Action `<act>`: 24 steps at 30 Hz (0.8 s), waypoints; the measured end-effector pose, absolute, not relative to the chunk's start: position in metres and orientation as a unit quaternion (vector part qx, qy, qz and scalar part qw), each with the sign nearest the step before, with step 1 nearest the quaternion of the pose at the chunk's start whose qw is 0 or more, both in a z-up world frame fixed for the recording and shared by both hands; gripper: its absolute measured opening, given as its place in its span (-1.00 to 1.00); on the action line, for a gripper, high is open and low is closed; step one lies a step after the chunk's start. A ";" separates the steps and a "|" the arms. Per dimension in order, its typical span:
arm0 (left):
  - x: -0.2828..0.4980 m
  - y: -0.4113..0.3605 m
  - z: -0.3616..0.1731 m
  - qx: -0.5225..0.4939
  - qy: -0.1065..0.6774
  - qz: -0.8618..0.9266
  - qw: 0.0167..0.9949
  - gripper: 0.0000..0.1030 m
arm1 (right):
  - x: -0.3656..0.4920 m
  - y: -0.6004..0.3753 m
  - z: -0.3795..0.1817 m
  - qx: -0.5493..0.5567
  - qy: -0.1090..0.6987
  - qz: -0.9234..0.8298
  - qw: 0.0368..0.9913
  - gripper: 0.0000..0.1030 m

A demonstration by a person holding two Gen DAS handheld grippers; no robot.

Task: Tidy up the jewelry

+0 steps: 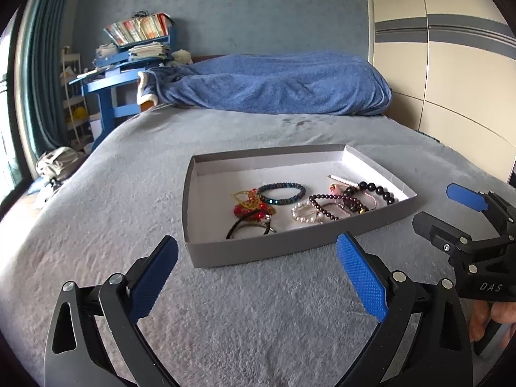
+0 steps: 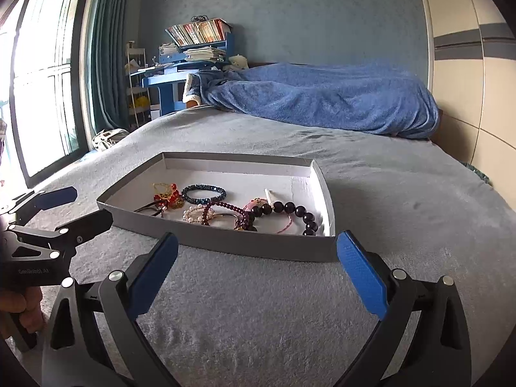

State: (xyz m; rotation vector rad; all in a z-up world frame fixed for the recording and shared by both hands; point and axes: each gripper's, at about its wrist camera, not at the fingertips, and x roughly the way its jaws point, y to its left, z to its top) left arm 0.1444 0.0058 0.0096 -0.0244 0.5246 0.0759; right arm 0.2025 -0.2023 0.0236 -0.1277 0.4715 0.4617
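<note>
A shallow grey cardboard tray (image 1: pixel 258 250) lies on the bed and holds several pieces of jewelry: a teal beaded bracelet (image 1: pixel 282 193), a red and gold ornament (image 1: pixel 250 204), a black hair tie (image 1: pixel 248 227), a pearl bracelet (image 1: pixel 304 214), dark red beads (image 1: pixel 335 201) and a large dark bead bracelet (image 1: pixel 379 190). My left gripper (image 1: pixel 258 258) is open and empty, just in front of the tray. My right gripper (image 2: pixel 258 258) is open and empty, also in front of the tray (image 2: pixel 225 242). The teal bracelet (image 2: pixel 203 193) and the dark beads (image 2: pixel 290 209) show there too.
The grey bedspread (image 1: pixel 225 306) spreads all around the tray. A blue blanket (image 1: pixel 274 84) lies heaped at the far end. A blue desk with books (image 1: pixel 129 51) stands back left, a wardrobe (image 1: pixel 451 64) at right, a window (image 2: pixel 42 80) at left.
</note>
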 end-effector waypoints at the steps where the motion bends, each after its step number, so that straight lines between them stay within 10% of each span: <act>1: 0.145 0.005 0.008 -0.012 0.261 0.037 0.964 0.90 | 0.202 -0.202 0.024 -0.063 0.230 0.225 0.945 0.89; 24: 0.147 0.007 0.005 -0.015 0.268 0.035 0.963 0.90 | 0.207 -0.209 0.019 -0.045 0.239 0.225 0.944 0.89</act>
